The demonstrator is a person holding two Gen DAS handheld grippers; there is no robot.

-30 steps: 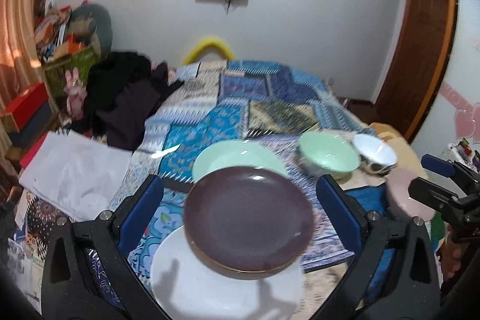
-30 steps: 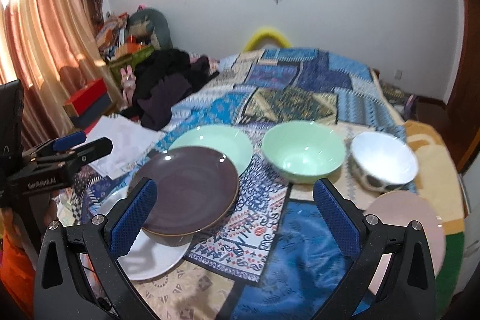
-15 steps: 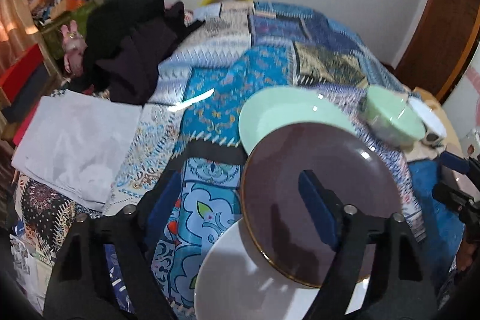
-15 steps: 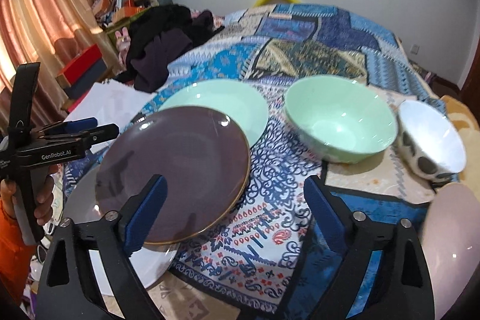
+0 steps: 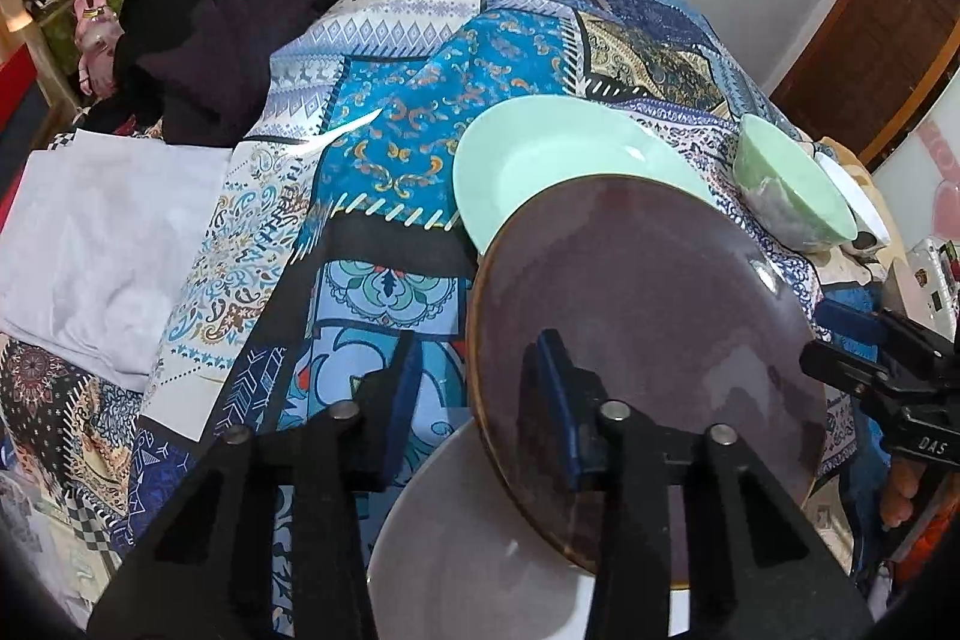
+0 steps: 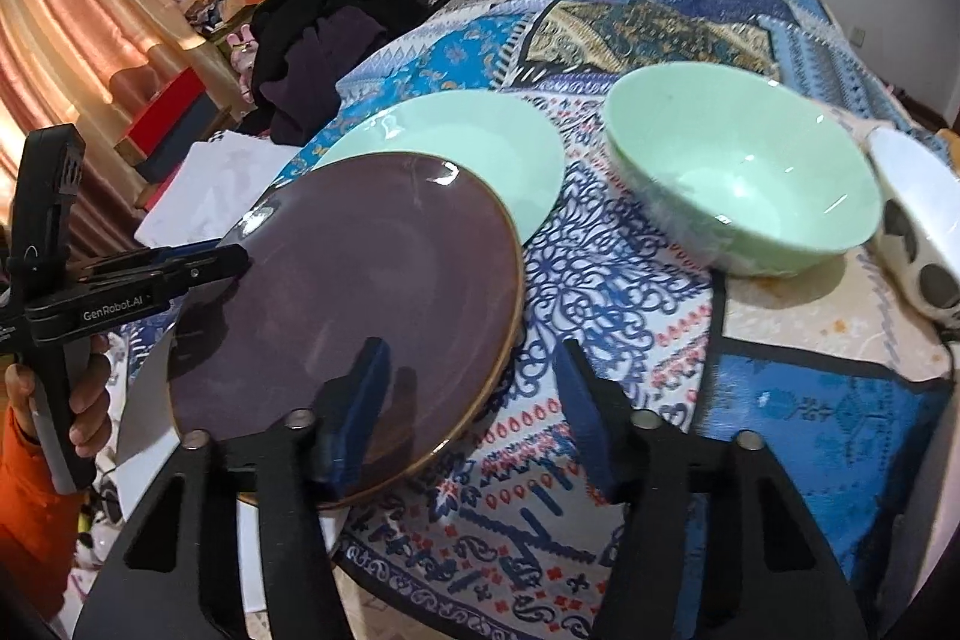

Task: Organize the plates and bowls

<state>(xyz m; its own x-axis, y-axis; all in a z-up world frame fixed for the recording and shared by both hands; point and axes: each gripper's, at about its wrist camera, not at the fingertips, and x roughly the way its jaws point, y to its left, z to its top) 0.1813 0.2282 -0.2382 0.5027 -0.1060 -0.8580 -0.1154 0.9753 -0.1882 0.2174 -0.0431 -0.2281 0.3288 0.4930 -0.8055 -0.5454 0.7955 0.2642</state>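
A dark purple plate [image 5: 648, 316] with a gold rim rests on a white plate [image 5: 480, 550] on the patchwork cloth. My left gripper [image 5: 480, 400] straddles its left rim, jaws partly closed, one finger over the plate, one outside. My right gripper [image 6: 474, 394] straddles its right rim [image 6: 360, 292] the same way. A mint green plate [image 6: 480, 154] lies just beyond. A mint green bowl [image 6: 744, 178] and a white spotted bowl [image 6: 918, 220] stand to the right.
The bed is covered with a blue patchwork cloth [image 5: 384, 142]. Dark clothes [image 5: 222, 22] and white folded fabric [image 5: 102, 232] lie at the left. A pink plate edge [image 6: 945, 520] shows at the far right.
Both grippers have moved in lower over the purple plate from either side and their jaws have narrowed around its rim.
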